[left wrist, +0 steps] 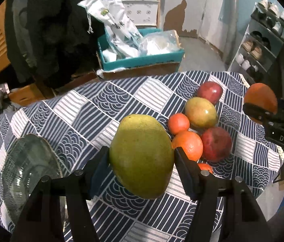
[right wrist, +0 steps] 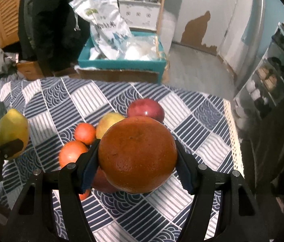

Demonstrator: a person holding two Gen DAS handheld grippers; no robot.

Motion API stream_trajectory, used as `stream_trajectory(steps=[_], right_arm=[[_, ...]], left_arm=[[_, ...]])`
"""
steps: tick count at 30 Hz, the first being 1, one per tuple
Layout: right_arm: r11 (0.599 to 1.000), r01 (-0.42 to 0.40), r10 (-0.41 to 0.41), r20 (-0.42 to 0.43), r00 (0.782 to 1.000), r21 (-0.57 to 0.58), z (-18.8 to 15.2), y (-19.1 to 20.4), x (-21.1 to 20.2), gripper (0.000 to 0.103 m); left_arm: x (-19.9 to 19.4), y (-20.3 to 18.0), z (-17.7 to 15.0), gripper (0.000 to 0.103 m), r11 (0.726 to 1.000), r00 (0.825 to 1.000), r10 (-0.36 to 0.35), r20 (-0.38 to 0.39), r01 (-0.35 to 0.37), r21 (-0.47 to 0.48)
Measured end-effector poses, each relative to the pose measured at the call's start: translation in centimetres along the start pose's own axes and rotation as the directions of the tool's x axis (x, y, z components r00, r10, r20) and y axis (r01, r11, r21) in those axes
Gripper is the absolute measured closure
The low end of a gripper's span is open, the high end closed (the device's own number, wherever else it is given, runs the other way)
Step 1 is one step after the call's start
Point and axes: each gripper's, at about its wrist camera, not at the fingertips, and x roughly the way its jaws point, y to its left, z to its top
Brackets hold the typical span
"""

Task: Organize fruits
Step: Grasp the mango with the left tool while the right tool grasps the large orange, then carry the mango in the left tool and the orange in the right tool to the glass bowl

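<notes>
My left gripper (left wrist: 142,157) is shut on a green mango (left wrist: 142,155) and holds it above the patterned tablecloth (left wrist: 81,109). My right gripper (right wrist: 136,157) is shut on a large orange (right wrist: 137,154), also lifted; the orange shows in the left wrist view (left wrist: 260,98) at the right. The green mango shows in the right wrist view (right wrist: 11,131) at the left. A pile of fruit lies on the cloth: a yellow-red mango (left wrist: 201,113), two red fruits (left wrist: 210,91) (left wrist: 216,143), and small oranges (left wrist: 179,123) (left wrist: 188,145).
A clear glass bowl (left wrist: 27,171) stands at the table's left. Beyond the far table edge sits a teal box (left wrist: 142,60) with white bags. A shoe rack (left wrist: 262,40) stands at the right. Dark coats (left wrist: 47,30) hang at the back left.
</notes>
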Motion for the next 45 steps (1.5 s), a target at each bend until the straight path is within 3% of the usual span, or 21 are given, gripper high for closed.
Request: stream_trajectory(steps=[9, 23, 34, 45], right_arm=[[1.0, 0.001, 0.001, 0.085, 0.996, -0.023, 1.6, 1.5, -3.8, 0.034], [0.997, -0.057, 0.066, 0.187, 0.98, -0.053, 3.7, 4.5, -7.8, 0.034], [0.99, -0.108, 0.125, 0.231, 0.965, -0.087, 5.6, 7.6, -9.5, 0.034], [0.974, -0.166, 0.198, 0.223, 0.955, -0.151, 7.4, 12.6, -9.1, 0.034]], left_arm=[[-3.5, 1.2, 0.6, 0.036, 1.0, 0.998, 0.014, 0.057, -0.012, -0.022], [-8.5, 3.6, 1.0, 0.036, 0.997, 0.988, 0.026, 0.155, -0.016, -0.069], [-12.1, 6.3, 1.1, 0.036, 0.993, 0.968, 0.064, 0.241, -0.039, -0.107], [-12.8, 10.3, 0.0, 0.036, 0.981, 0.965, 0.111, 0.239, -0.069, -0.179]])
